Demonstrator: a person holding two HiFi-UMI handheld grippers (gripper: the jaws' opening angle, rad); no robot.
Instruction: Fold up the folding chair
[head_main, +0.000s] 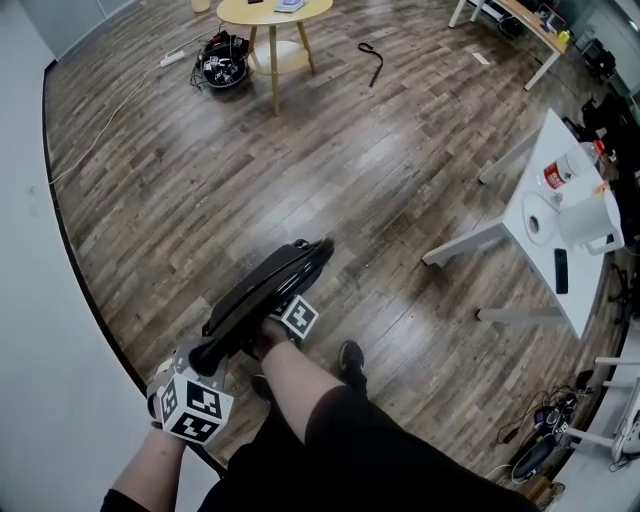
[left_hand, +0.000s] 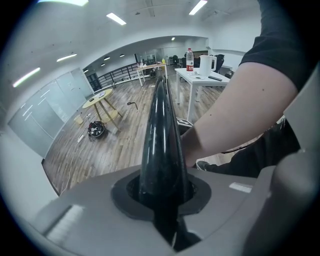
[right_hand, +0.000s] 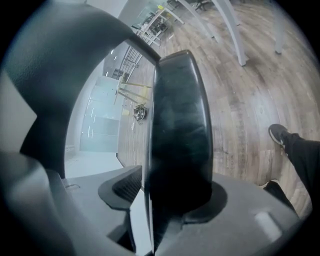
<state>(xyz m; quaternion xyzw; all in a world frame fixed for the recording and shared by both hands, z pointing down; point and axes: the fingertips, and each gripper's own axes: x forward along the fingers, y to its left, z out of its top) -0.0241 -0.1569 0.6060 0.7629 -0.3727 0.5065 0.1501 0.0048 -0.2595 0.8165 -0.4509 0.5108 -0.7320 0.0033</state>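
- The left gripper (left_hand: 162, 197) is clamped tight on a thin, glossy black edge of the folding chair (head_main: 268, 288). It holds the chair's end nearest the white wall (head_main: 40, 380).
- The right gripper (right_hand: 165, 200) stands partly open around a thicker black panel of the same chair, farther from the wall. The ribbed left pad (right_hand: 120, 185) is clear of the panel, so this gripper is not gripping.
- The chair looks already folded flat, a narrow black shape standing on edge on the wood floor (head_main: 300, 170) near the wall, just beside the person's shoe (head_main: 350, 358).
- Judged step: the fold itself seems done, and the right gripper is letting go while the left one steadies the chair.
- The next move likely calls for keeping the chair balanced on the left grip alone, then leaning it on the wall or laying it down so it cannot tip or spring open.
- The round table (head_main: 275, 12) and the white table (head_main: 560, 230) are both well apart from the wall and out of the way.
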